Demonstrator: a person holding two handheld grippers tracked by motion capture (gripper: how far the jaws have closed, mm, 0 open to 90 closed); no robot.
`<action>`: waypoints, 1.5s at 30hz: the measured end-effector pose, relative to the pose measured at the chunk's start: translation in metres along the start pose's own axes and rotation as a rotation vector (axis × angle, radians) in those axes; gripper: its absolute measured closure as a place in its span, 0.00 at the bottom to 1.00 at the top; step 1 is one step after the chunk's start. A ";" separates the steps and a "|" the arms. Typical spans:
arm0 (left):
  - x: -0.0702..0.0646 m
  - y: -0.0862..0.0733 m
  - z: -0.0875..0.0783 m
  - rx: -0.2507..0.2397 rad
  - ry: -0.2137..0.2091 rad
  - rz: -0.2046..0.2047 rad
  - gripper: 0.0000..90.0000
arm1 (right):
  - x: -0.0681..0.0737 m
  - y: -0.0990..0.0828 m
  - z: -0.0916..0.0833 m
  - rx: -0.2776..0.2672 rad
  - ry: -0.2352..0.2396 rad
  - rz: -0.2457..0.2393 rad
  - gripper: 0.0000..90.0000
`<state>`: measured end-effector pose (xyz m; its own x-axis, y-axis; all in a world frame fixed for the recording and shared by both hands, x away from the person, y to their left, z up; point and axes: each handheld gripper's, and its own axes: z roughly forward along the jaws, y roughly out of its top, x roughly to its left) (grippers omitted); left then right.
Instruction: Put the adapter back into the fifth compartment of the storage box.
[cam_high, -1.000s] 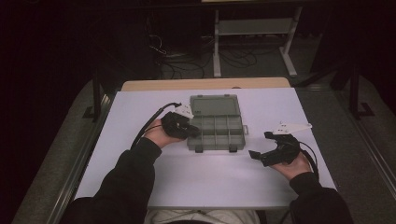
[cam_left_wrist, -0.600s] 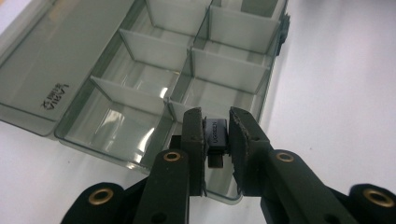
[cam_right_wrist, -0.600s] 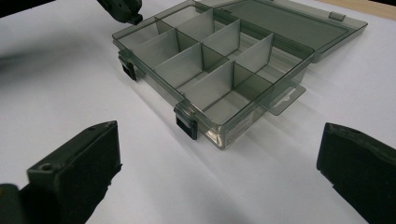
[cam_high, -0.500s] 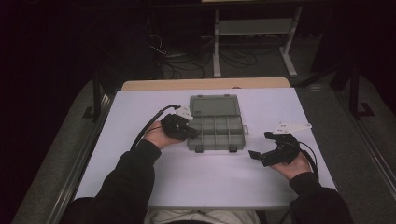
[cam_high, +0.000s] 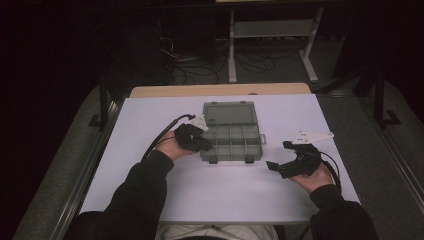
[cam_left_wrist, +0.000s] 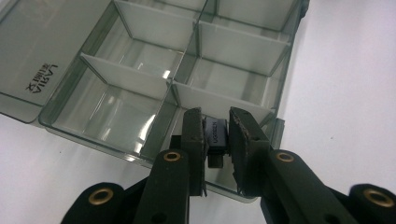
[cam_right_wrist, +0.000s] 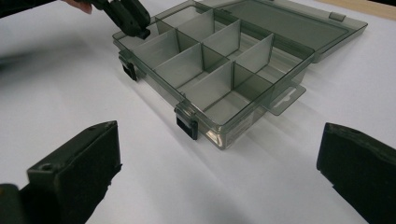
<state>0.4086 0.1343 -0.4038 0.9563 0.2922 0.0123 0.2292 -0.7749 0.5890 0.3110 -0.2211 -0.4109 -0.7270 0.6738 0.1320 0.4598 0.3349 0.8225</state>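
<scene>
The right gripper (cam_high: 281, 156) is resting on the white table (cam_high: 150, 120), its jaws spread wide with nothing between them. Farther in, the left gripper (cam_left_wrist: 217, 128) is clamping a small dark grey plug-like adapter (cam_left_wrist: 215, 135) over the near corner compartment of the open, smoky transparent plastic organiser box (cam_high: 232, 141) lying mid-table.

A white bench in a dark room.

The bench (cam_high: 150, 120) has a pale, matte top, with a strip of bare light wood (cam_high: 220, 90) along its far edge. Grey carpet floor (cam_high: 65, 165) lies to both sides. Beyond, a light metal shelf frame (cam_high: 272, 35) stands on the floor among loose black cables (cam_high: 200, 65). The far background is almost black; light falls mainly on the bench.
</scene>
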 end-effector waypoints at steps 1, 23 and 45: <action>0.001 -0.001 0.001 0.002 0.002 -0.004 0.85 | 0.000 0.000 0.000 0.002 0.000 0.001 0.00; 0.001 0.000 0.003 0.009 -0.016 -0.027 0.76 | 0.000 0.000 0.000 0.004 0.003 0.002 0.00; -0.006 -0.001 -0.032 -0.132 -0.054 -0.028 0.51 | 0.001 0.000 -0.001 -0.001 0.004 0.003 0.00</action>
<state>0.3969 0.1513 -0.3792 0.9590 0.2797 -0.0470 0.2337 -0.6856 0.6895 0.3095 -0.2209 -0.4106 -0.7277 0.6721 0.1366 0.4611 0.3320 0.8229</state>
